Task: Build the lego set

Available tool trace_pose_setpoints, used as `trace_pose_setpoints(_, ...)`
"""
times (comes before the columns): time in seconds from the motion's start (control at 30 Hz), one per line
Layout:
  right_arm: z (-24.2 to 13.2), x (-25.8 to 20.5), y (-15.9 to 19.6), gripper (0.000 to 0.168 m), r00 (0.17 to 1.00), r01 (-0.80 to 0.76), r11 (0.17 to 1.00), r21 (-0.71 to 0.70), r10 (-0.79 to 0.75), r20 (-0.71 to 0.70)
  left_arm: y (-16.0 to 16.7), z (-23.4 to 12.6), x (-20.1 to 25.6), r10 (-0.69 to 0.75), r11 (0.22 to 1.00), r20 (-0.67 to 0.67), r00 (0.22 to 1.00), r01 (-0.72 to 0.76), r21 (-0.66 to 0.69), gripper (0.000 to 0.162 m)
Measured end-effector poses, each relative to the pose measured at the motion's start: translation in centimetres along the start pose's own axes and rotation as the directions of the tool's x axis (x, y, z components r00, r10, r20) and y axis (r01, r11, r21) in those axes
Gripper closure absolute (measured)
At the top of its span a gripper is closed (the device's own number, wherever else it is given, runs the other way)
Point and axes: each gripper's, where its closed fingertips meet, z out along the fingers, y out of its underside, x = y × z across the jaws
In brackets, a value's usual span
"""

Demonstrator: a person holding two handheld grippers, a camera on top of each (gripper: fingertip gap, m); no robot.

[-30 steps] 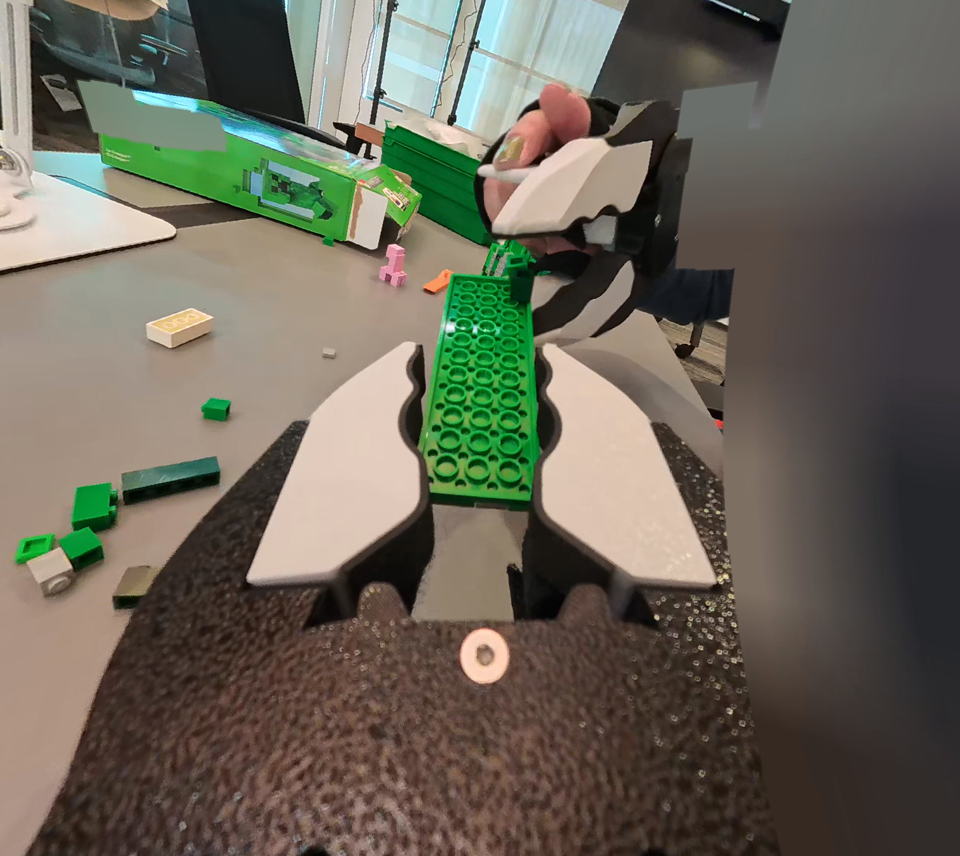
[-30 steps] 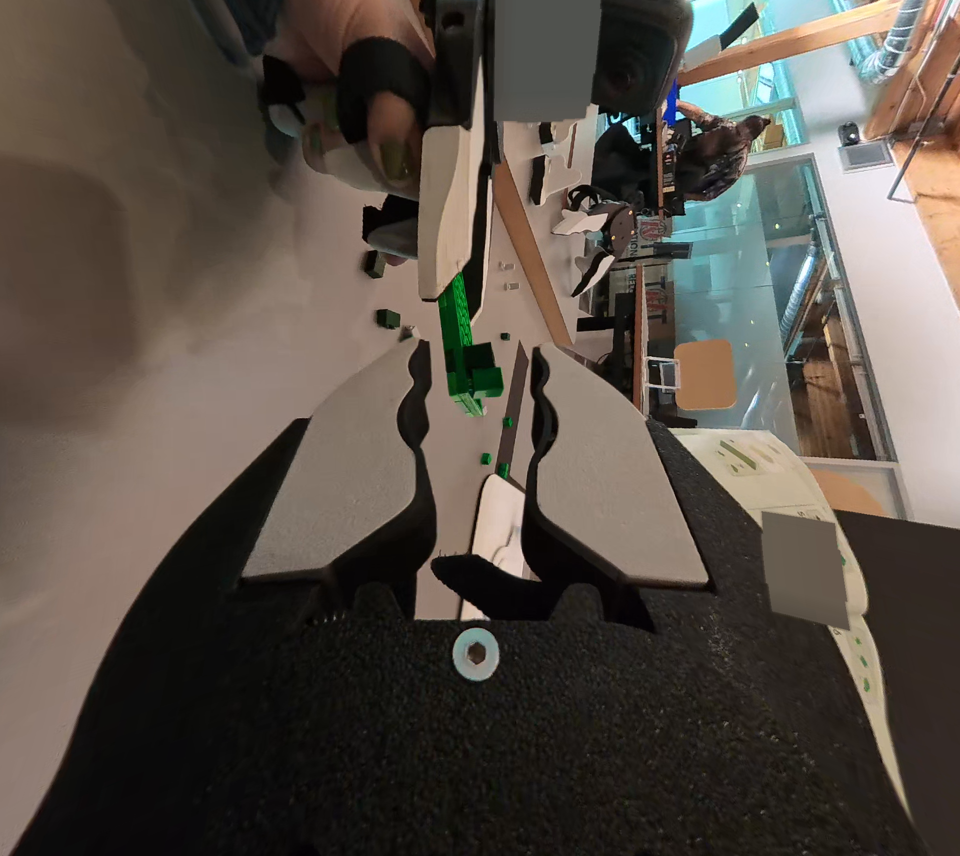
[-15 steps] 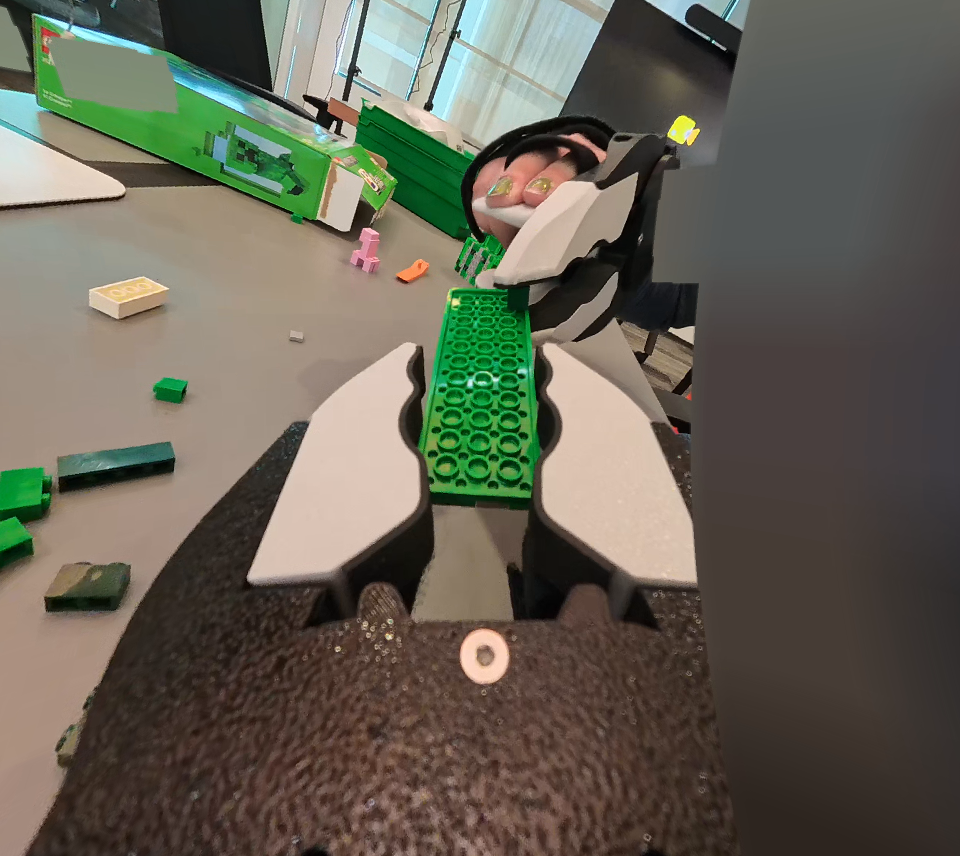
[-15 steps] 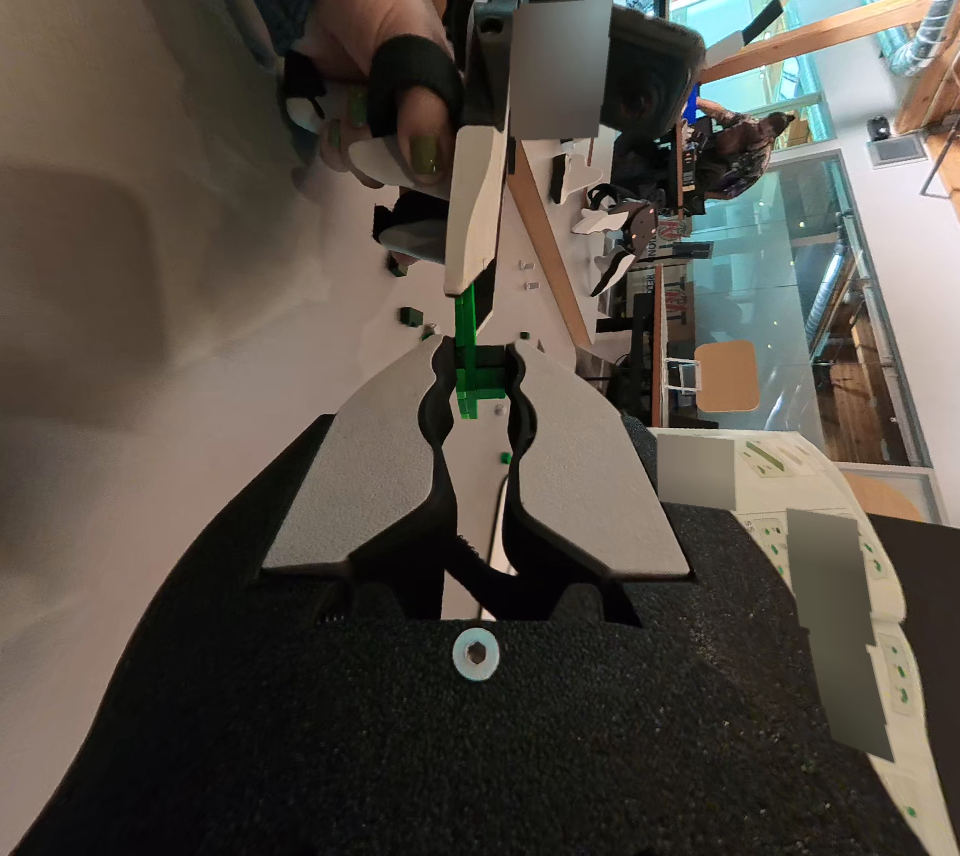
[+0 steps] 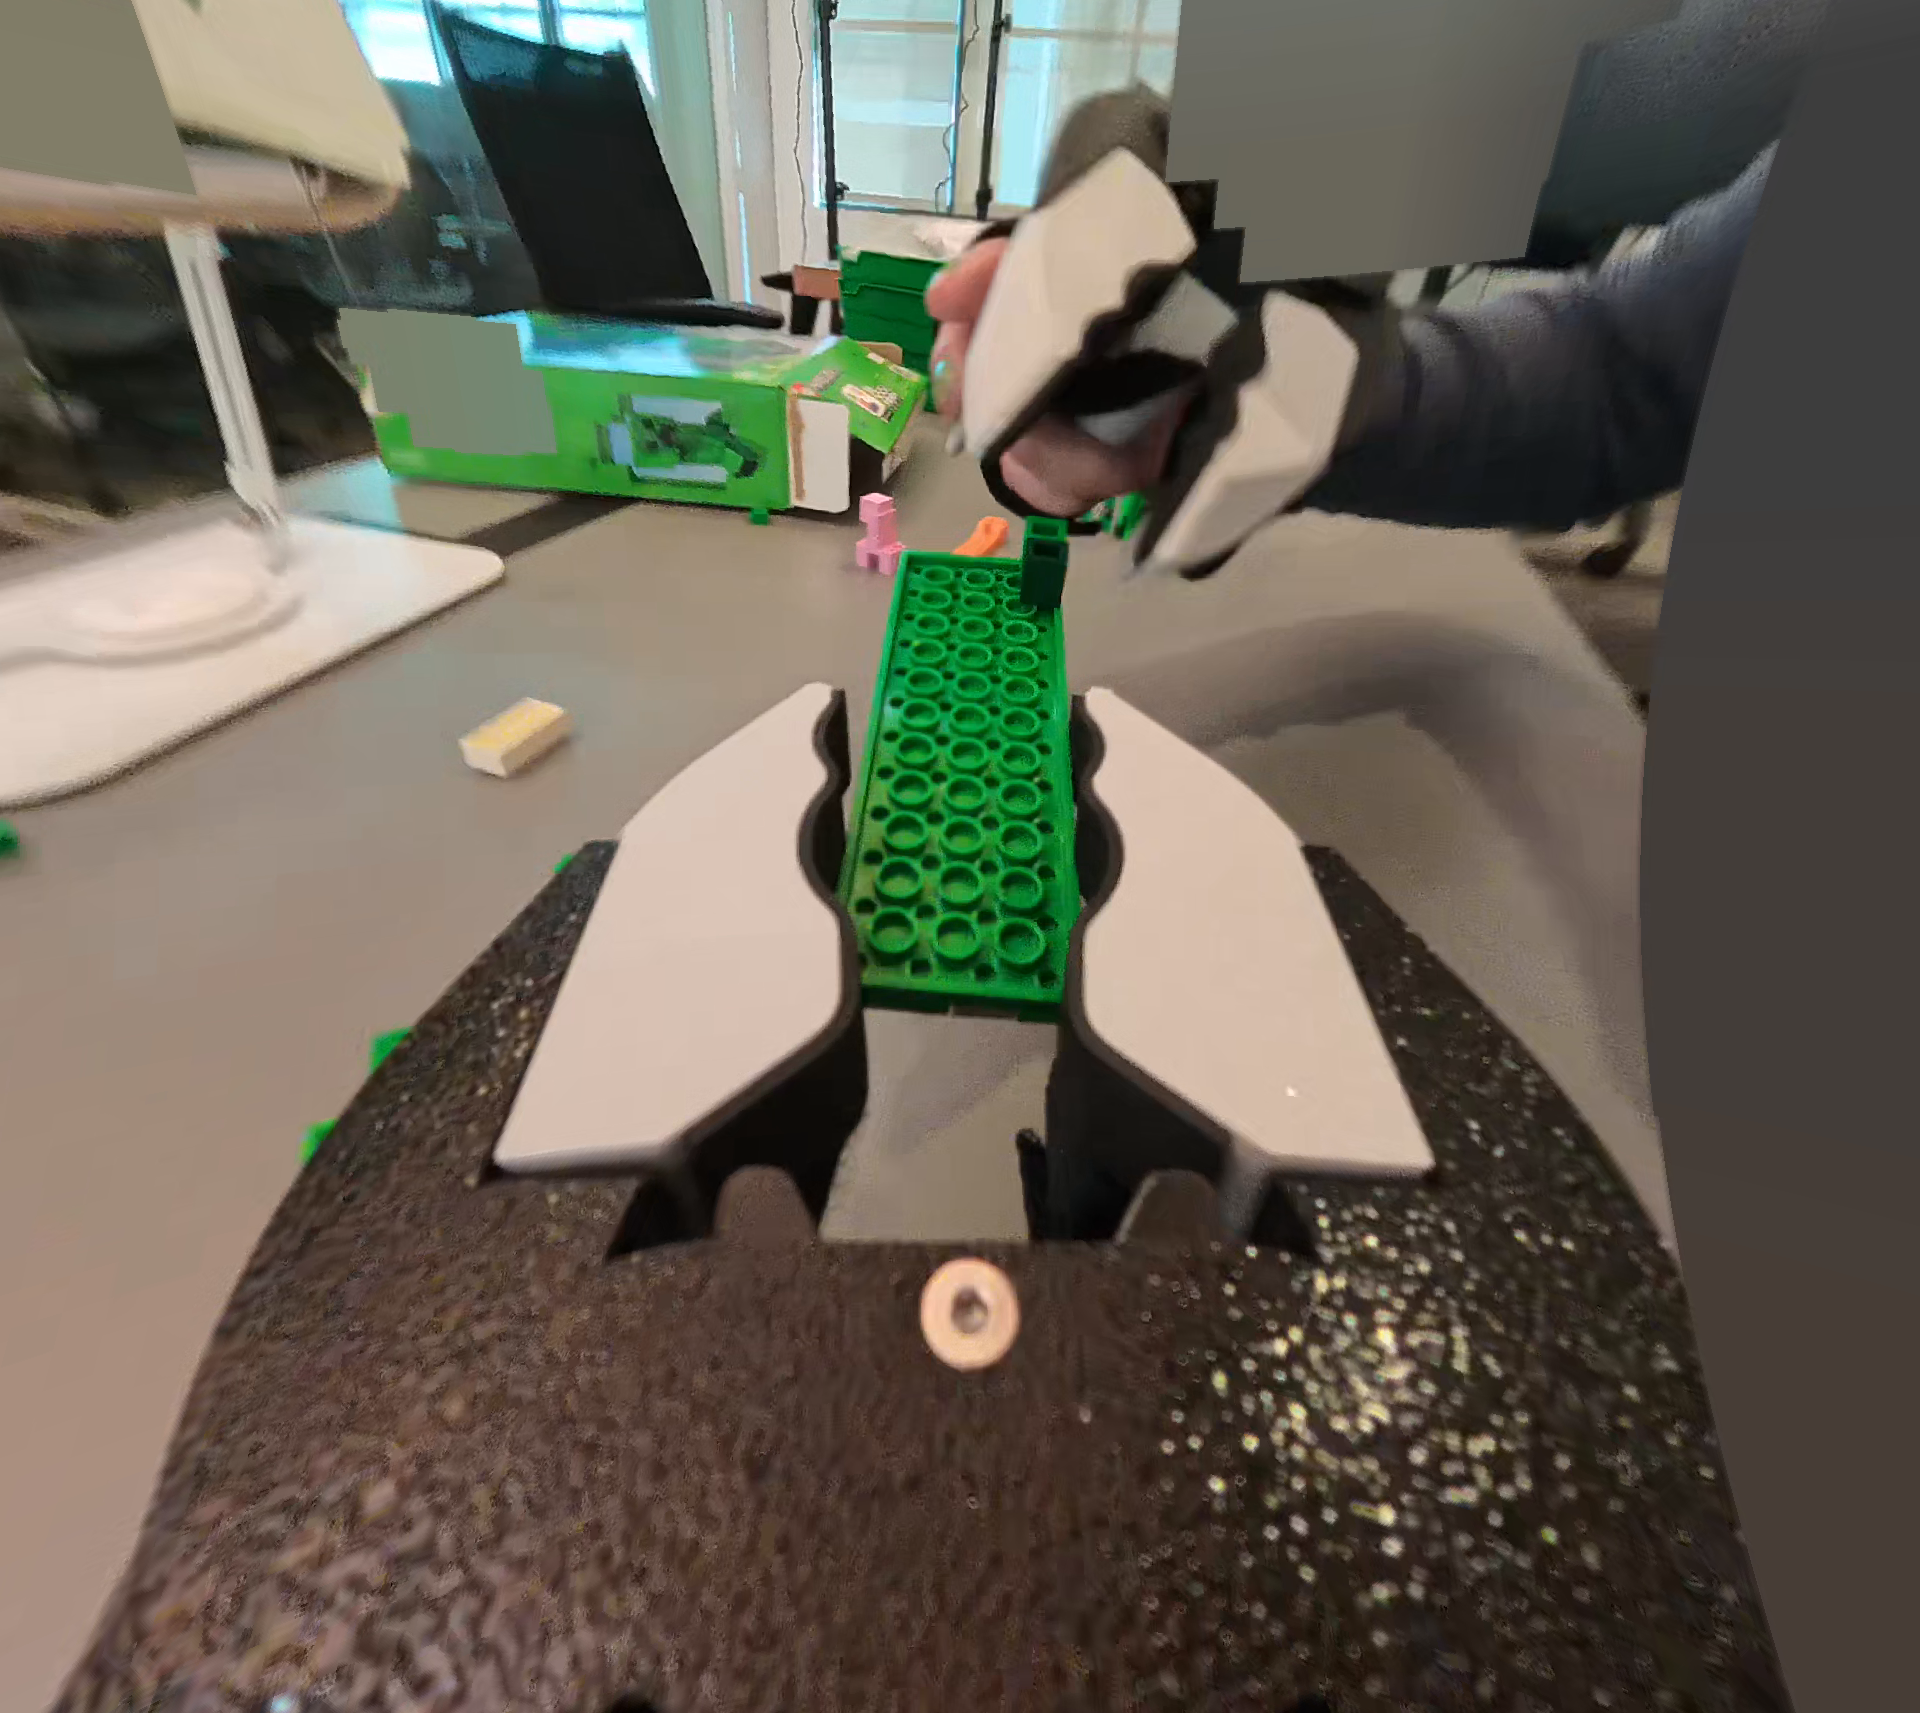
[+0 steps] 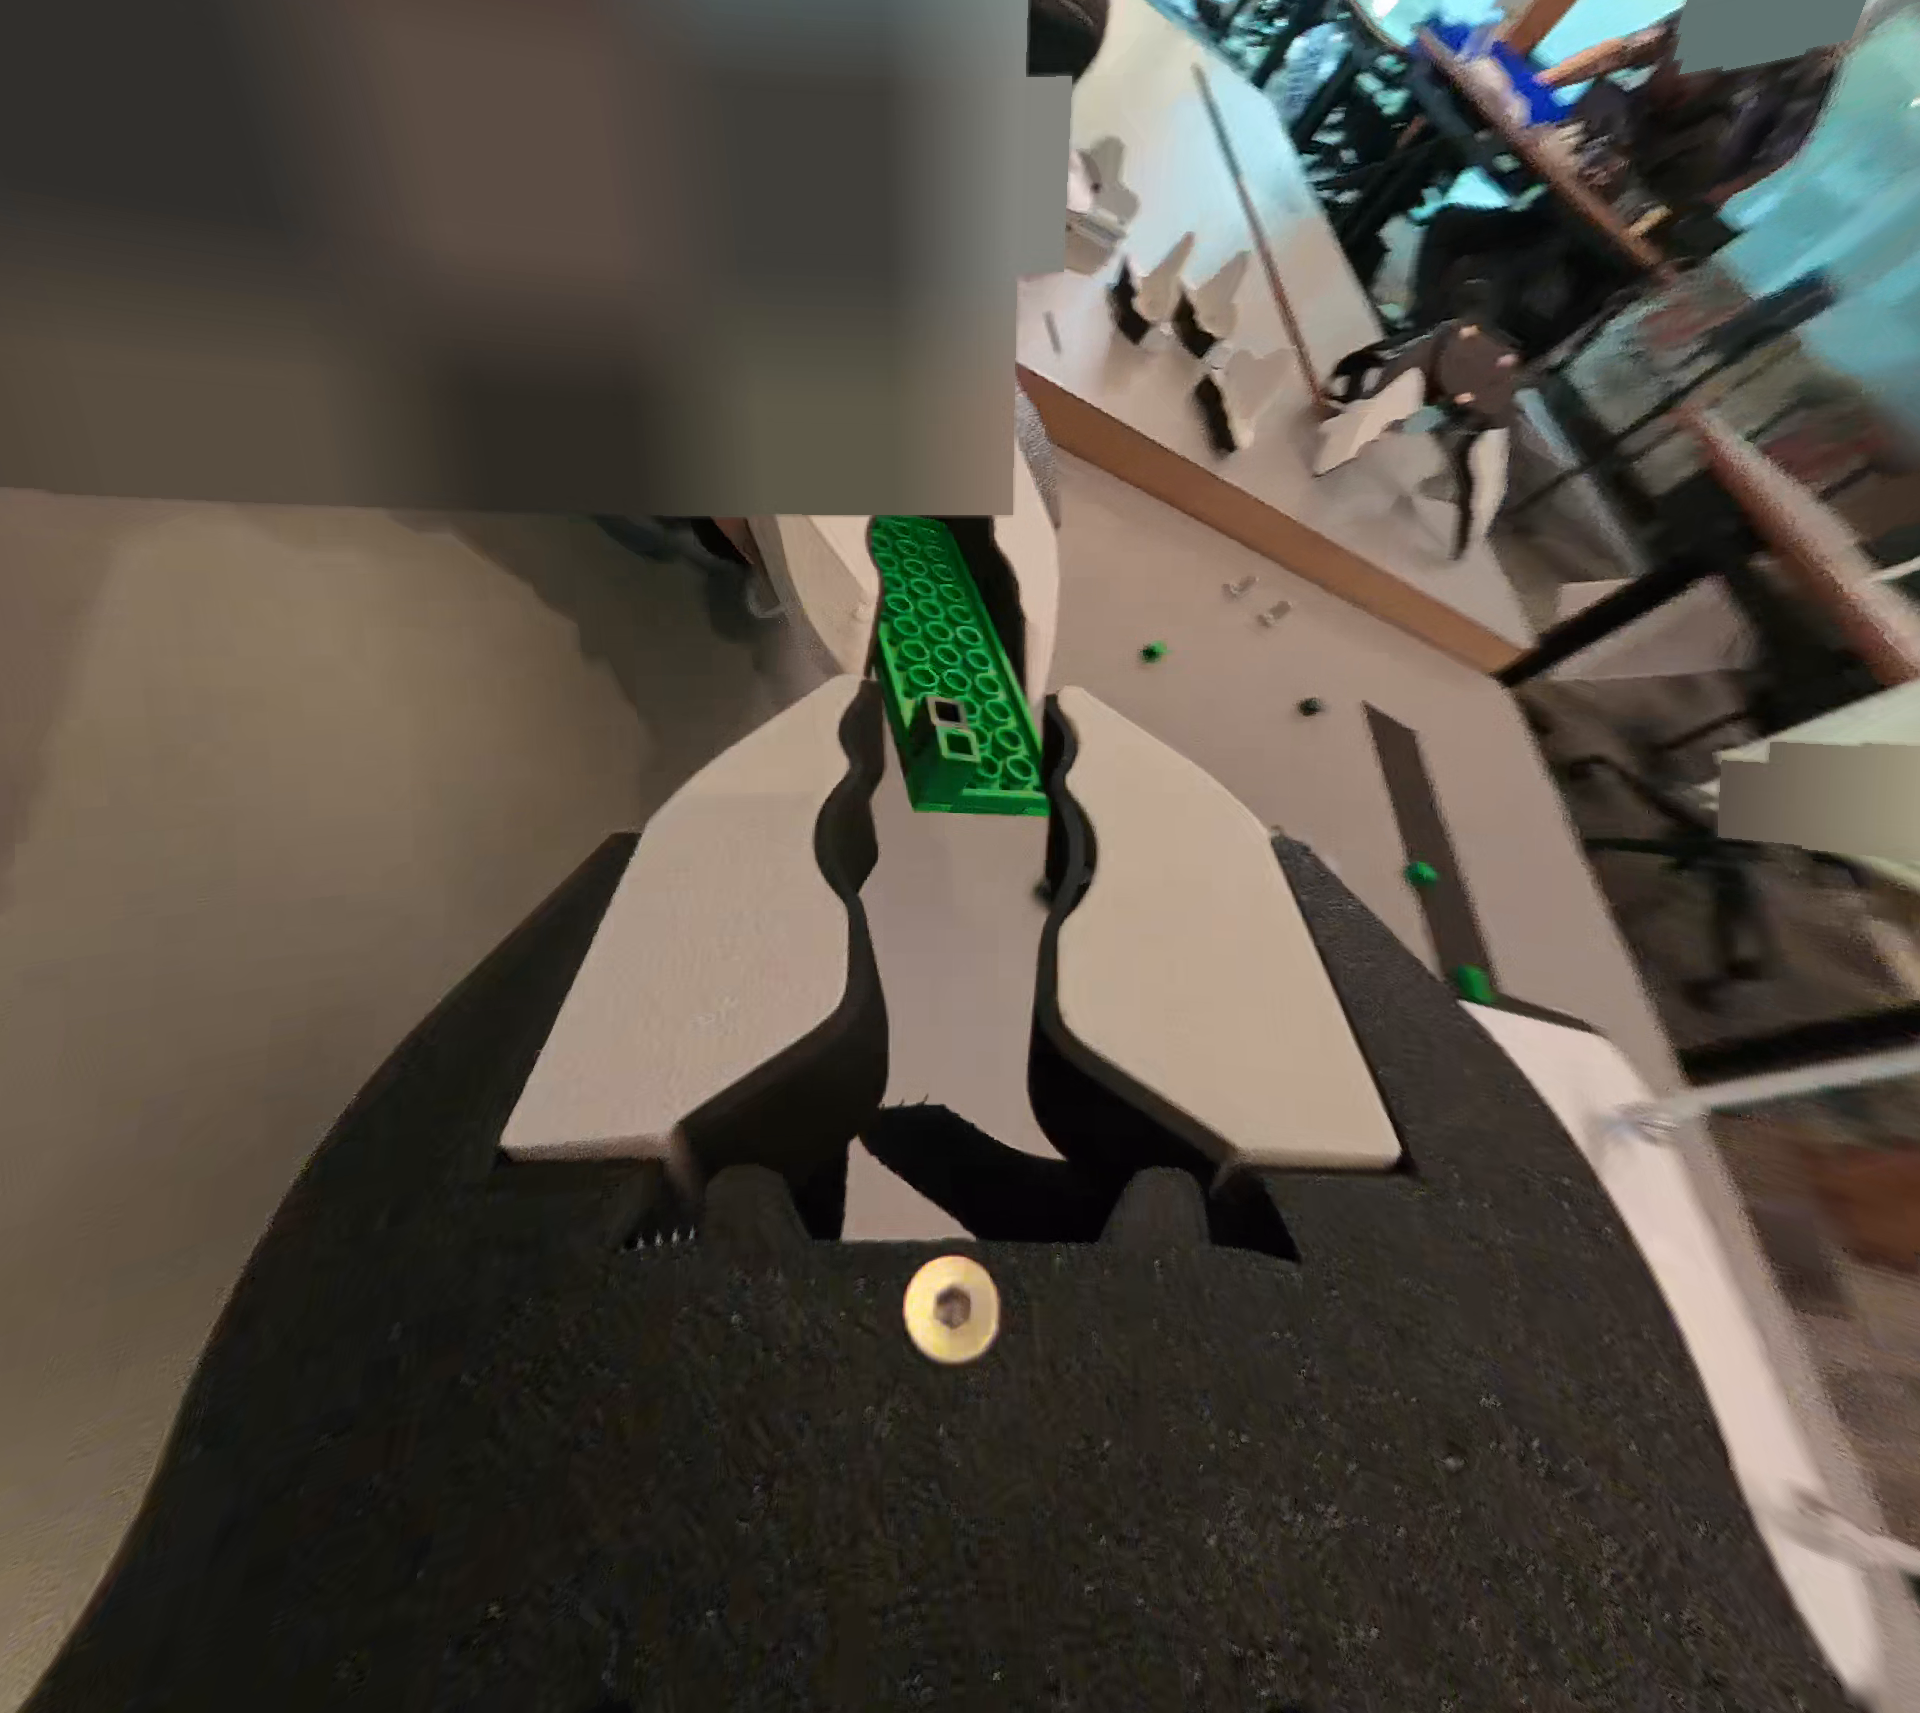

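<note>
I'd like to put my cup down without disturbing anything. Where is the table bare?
The widest bare patch of table lies left of the green plate, below the cream brick. Another bare stretch runs right of the plate, under the right gripper. It is crowded past the plate's far end, by the pink piece and box.

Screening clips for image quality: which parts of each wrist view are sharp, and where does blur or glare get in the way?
Left wrist view: green plate in the left gripper sharp; box and right gripper motion-soft; windows blown out. Right wrist view: right gripper and plate fairly crisp, background benches smeared, wide-angle bending at edges.
</note>
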Motion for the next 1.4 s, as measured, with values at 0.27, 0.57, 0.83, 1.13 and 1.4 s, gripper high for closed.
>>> trace_pose_setpoints(0.27, 0.0, -1.2, 0.1, 0.155, 0.991, -0.058, 0.998, -0.025, 0.061, 0.117, -0.8, 0.1, 1.2, 0.203, 0.979, 0.016, 0.979, -0.203, 0.023, 0.122)
trace_pose_setpoints(0.57, -0.3, -2.1, -0.3, 0.160, 0.977, -0.056, 0.998, -0.008, 0.056, 0.205, -1.1, 0.1, 1.9, 0.240, 0.970, -0.010, 0.971, -0.239, 0.040, 0.122)
trace_pose_setpoints(0.83, -0.6, -2.6, -0.5, 0.160, 0.965, 0.015, 1.000, -0.001, -0.014, 0.263, -1.2, 0.2, 2.5, 0.241, 0.970, -0.042, 0.970, -0.239, 0.051, 0.123)
trace_pose_setpoints(1.13, -0.3, -1.9, -0.2, 0.160, 0.988, 0.044, 0.999, 0.002, -0.044, 0.150, -1.3, 0.2, 1.9, 0.238, 0.970, 0.002, 0.971, -0.237, 0.049, 0.122)
trace_pose_setpoints(1.4, -1.6, 0.8, -1.4, 0.135, 0.977, -0.214, 0.965, 0.149, 0.211, 0.036, -1.2, 0.0, 1.4, 0.306, 0.951, 0.060, 0.950, -0.308, 0.032, 0.122)
